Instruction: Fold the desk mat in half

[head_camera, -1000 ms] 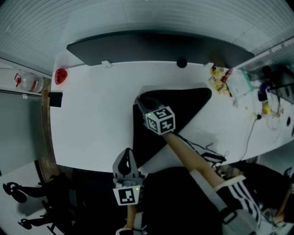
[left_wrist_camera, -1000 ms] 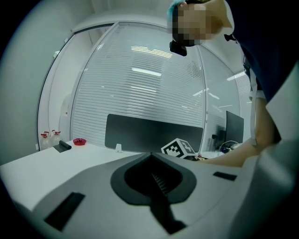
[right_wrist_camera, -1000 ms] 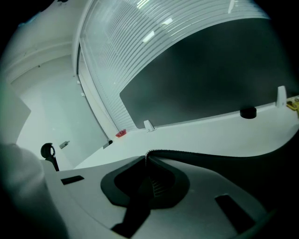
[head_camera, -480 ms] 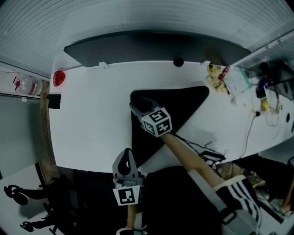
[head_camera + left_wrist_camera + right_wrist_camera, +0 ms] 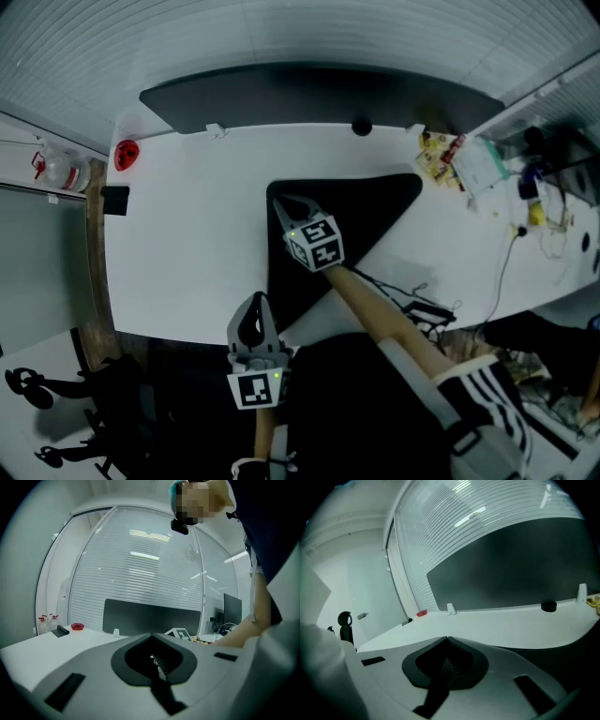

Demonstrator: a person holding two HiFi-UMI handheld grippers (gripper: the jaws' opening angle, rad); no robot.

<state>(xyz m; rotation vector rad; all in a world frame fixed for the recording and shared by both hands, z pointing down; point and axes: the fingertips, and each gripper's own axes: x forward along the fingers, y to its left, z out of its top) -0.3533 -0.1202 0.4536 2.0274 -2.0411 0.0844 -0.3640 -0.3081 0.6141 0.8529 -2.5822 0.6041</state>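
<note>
**Head view: right gripper pinched shut at the desk mat's far-left corner**

Head view shows the black desk mat (image 5: 366, 211) lying on the white table (image 5: 187, 244), a little right of centre. It shows as a three-cornered shape: a straight left edge, a far edge running toward the right, and a long slanted edge coming back to a point at the table's near rim.

The right gripper (image 5: 279, 202) reaches in from the near side along a bare forearm (image 5: 384, 323), and its tip sits over the mat's far-left corner. In the right gripper view its jaws (image 5: 447, 638) meet in a closed point, having just been closing. Nothing can be seen between them. Bare white table lies straight ahead of them, and the mat (image 5: 548, 660) shows as a dark patch off to the right of the gripper body. Whether the tip grips the mat's edge cannot be told.

The left gripper (image 5: 255, 302) hangs at the table's near rim, just left of the mat's near point and well apart from the right gripper. The left gripper view shows its jaws (image 5: 151, 633) drawn together with nothing in them.

A dark panel (image 5: 309, 94) stands along the table's far side, and a small red object (image 5: 125, 155) lies at the far-left corner.
</note>
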